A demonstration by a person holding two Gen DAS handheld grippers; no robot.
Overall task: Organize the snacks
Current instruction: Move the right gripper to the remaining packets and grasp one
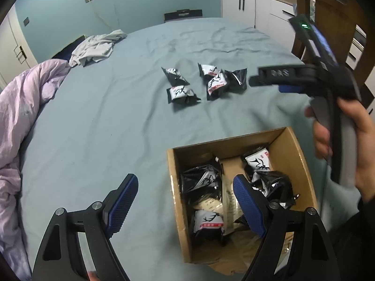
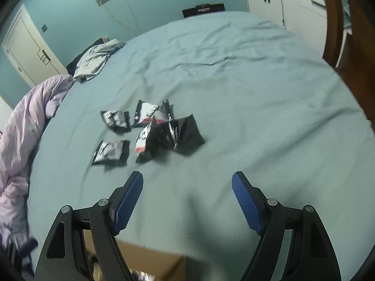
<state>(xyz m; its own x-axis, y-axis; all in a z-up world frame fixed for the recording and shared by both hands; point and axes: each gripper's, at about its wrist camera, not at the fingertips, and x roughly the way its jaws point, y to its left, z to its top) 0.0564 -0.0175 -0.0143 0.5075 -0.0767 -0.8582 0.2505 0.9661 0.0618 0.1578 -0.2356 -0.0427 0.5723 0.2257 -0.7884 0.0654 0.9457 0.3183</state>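
On the blue bedsheet [image 1: 105, 117], five snack packets [image 1: 204, 84] sit clustered beyond the cardboard box [image 1: 180, 210], more packets inside it. Left gripper [image 1: 185, 201] hangs over the box, spread wide, empty; right gripper [image 2: 187, 201] likewise gapes, gripping nothing.

Bed w/ blue-grey sheet [image 1: 105, 117] carries 5 snack packets [image 1: 206, 84], cardboard box [image 1: 295, 154], lilac duvet [image 1: 25, 107], grey garment [image 1: 96, 46].
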